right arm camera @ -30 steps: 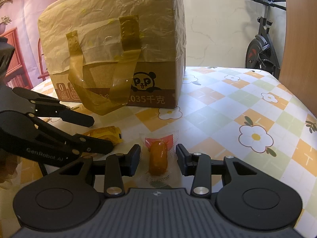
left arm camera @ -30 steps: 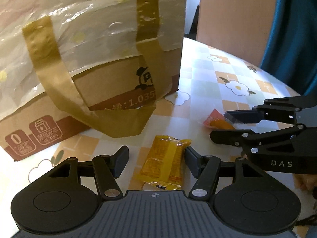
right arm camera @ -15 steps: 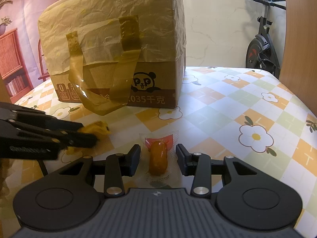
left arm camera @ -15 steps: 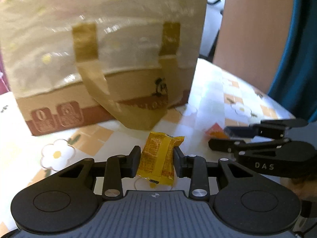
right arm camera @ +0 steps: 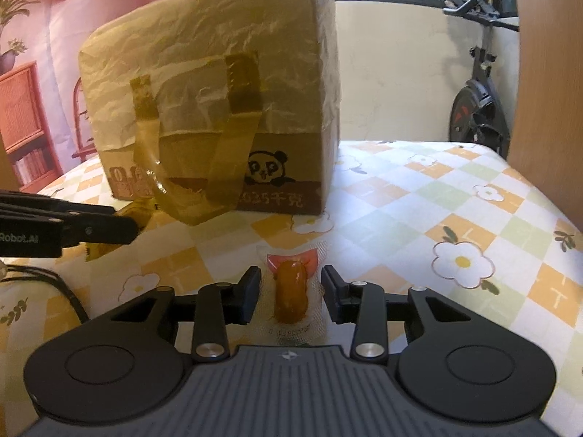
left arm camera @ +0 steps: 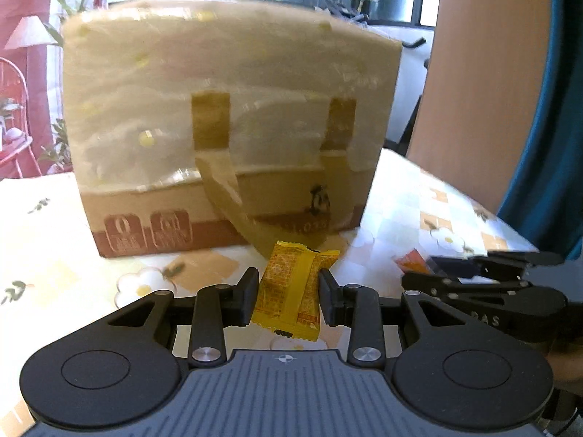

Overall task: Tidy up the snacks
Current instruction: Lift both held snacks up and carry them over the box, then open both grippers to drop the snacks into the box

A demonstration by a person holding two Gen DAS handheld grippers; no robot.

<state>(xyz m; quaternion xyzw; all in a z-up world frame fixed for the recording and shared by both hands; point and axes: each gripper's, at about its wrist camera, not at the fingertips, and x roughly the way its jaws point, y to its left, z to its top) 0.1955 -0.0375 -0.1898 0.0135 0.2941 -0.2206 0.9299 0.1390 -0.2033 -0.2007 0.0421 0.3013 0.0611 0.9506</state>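
Both snacks are gripped, neither bagged: left hand-held gripper (left arm camera: 288,291) clamps the yellow snack packet (left arm camera: 293,291); right hand-held gripper (right arm camera: 290,293) pinches the clear-wrapped sausage (right arm camera: 290,289). Paper bag (right arm camera: 215,98) at twelve o'clock.

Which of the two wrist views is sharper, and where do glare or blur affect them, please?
Right wrist view: sharp, panda print on the bag crisp. Left wrist view: bag smeared by blur with window glare on its plastic, yet the yellow packet stays sharp. Both bend at the edges, fisheye.
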